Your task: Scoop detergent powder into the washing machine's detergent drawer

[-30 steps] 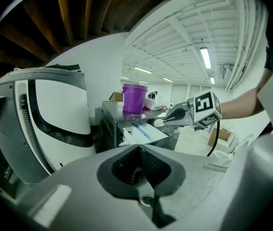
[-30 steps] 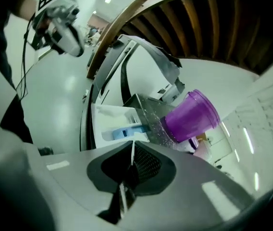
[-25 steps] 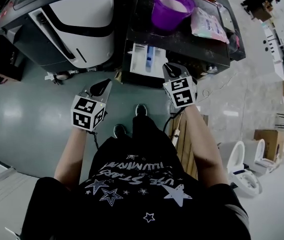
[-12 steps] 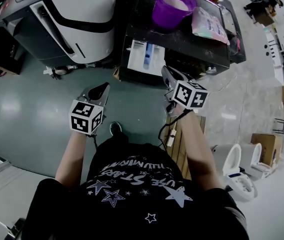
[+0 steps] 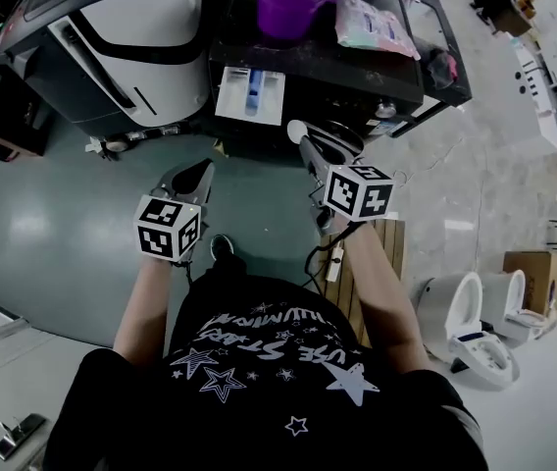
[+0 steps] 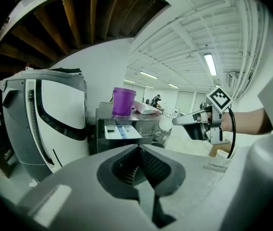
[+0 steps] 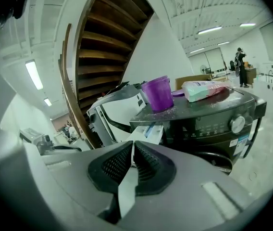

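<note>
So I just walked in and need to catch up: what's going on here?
A person stands at a washing machine whose detergent drawer is pulled open. The right hand-held gripper is shut on a white scoop, held near the drawer. The left hand-held gripper is shut and empty. A purple tub of powder sits on top.

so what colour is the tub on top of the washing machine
The tub is purple; it shows best in the right gripper view.
</note>
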Action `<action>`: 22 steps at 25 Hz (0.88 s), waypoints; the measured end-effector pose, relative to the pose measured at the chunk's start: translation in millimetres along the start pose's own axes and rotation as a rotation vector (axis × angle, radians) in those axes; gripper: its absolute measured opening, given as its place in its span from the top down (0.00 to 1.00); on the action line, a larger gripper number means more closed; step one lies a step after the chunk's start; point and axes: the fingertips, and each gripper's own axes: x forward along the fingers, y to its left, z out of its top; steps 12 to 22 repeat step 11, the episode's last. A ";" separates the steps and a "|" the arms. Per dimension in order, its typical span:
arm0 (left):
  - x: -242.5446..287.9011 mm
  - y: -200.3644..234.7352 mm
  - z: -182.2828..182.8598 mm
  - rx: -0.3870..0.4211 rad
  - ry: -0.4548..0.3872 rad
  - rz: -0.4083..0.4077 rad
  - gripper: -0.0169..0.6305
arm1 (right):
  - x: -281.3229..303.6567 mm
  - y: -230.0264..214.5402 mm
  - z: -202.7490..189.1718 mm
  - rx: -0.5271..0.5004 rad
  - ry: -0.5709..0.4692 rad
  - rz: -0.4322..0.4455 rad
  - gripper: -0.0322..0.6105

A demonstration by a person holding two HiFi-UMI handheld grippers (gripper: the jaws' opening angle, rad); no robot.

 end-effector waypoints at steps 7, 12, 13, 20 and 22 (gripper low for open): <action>-20.3 -51.2 0.4 0.014 -0.029 0.042 0.97 | -51.4 -2.7 -8.6 -0.003 -0.032 0.046 0.89; -29.5 -77.7 -8.3 0.002 -0.037 0.060 0.97 | -78.1 -3.2 -17.9 -0.003 -0.040 0.072 0.89; -29.5 -77.7 -8.3 0.002 -0.037 0.060 0.97 | -78.1 -3.2 -17.9 -0.003 -0.040 0.072 0.89; -29.5 -77.7 -8.3 0.002 -0.037 0.060 0.97 | -78.1 -3.2 -17.9 -0.003 -0.040 0.072 0.89; -29.5 -77.7 -8.3 0.002 -0.037 0.060 0.97 | -78.1 -3.2 -17.9 -0.003 -0.040 0.072 0.89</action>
